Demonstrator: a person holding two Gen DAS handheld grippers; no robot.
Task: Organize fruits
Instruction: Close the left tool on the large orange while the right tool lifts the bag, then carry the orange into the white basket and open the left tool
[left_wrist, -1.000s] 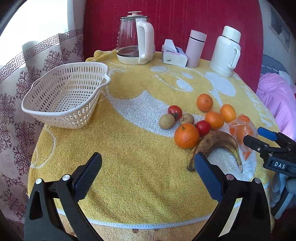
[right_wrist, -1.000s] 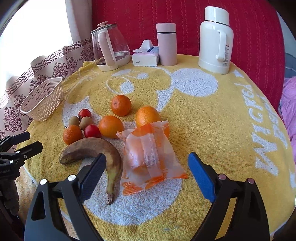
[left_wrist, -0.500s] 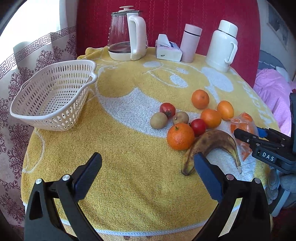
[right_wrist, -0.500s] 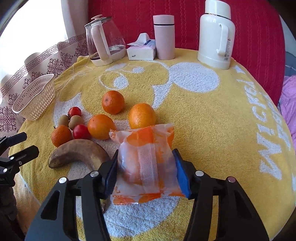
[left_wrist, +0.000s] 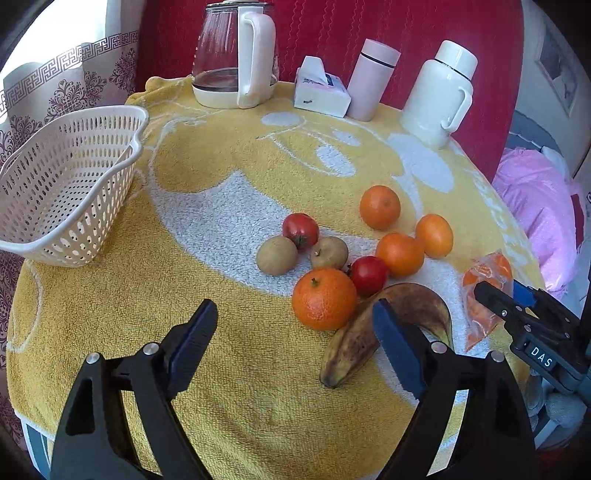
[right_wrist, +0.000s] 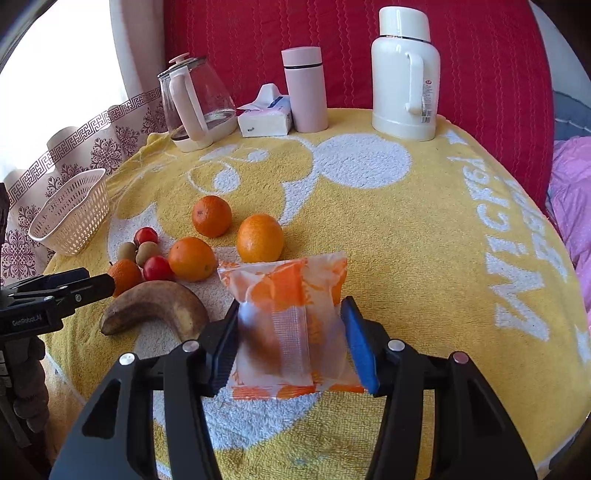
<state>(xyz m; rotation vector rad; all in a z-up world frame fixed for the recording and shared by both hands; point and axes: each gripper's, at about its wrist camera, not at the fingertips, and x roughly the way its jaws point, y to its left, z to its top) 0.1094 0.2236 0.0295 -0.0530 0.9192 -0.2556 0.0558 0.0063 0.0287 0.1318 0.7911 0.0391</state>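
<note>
Had my right gripper (right_wrist: 290, 341) jaws pinching the orange packet (right_wrist: 286, 295), left gripper (left_wrist: 295, 341) spread idle, so I figured squeeze gently, lift straight.

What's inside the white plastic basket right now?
Nothing shows inside the white basket: the left wrist view sees only its perforated floor and walls. The near wall hides a strip of floor behind it, so that part is unseen.

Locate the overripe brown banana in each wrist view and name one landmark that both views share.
Left wrist view: the banana lies lower right of centre, partly behind the left gripper's right finger, touching the nearest orange.
Right wrist view: the banana lies at lower left, beside the wrapped packet.
Shared landmark: the white basket, at the left in both.
</note>
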